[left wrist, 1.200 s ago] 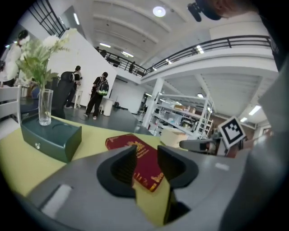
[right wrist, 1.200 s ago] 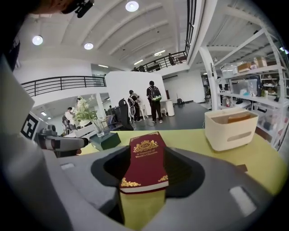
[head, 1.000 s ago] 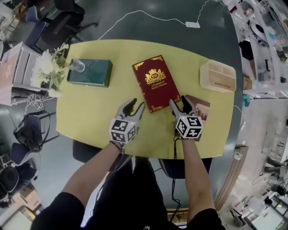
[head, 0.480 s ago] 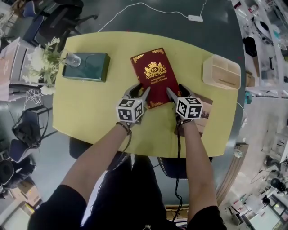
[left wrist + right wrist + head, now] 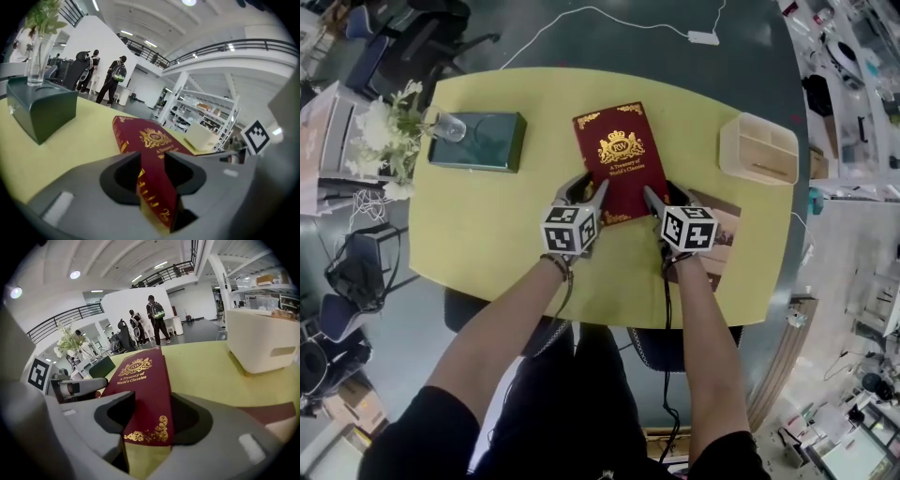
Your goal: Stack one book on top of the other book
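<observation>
The dark red hardcover book with gold ornament point(image 5: 621, 155) lies in the middle of the yellow desk point(image 5: 487, 225), and the left hand-held gripper point(image 5: 586, 189) and right hand-held gripper point(image 5: 663, 194), whose jaws have just been closing, each clamp one near corner. To lift well, both should rise together so the cover stays level and neither corner slips. The brown book point(image 5: 727, 225) lies just right of the right hand-held gripper by the desk's edge; the carry looks short, so set the red one down square on it before letting go
</observation>
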Demonstrator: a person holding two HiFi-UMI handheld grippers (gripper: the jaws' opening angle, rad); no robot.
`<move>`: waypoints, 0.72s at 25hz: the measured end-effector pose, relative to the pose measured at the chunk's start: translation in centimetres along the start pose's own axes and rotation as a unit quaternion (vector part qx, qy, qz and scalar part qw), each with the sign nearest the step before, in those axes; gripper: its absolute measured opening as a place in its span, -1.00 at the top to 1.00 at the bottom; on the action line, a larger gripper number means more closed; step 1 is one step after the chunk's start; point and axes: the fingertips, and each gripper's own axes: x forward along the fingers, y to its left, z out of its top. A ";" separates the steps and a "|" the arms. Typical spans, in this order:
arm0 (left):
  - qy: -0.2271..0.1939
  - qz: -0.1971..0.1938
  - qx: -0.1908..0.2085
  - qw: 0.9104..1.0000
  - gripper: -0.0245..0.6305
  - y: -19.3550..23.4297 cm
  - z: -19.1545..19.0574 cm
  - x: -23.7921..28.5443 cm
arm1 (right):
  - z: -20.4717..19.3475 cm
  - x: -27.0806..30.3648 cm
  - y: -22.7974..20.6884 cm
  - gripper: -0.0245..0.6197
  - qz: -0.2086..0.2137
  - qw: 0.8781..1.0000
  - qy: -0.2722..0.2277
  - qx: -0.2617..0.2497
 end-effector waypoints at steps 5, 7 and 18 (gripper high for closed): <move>0.007 -0.002 0.029 1.000 0.40 0.6 0.0 -0.5 | -1.6 -0.9 1.6 0.26 -0.009 0.999 -0.008 0.034; 0.013 0.003 0.040 0.999 0.40 0.9 -0.1 -0.9 | -2.4 -1.0 2.5 0.27 -0.007 0.999 -0.005 0.042; 0.023 0.043 0.048 0.998 0.36 4.1 -1.1 -3.1 | -2.2 -0.4 2.9 0.18 0.001 0.996 -0.028 0.082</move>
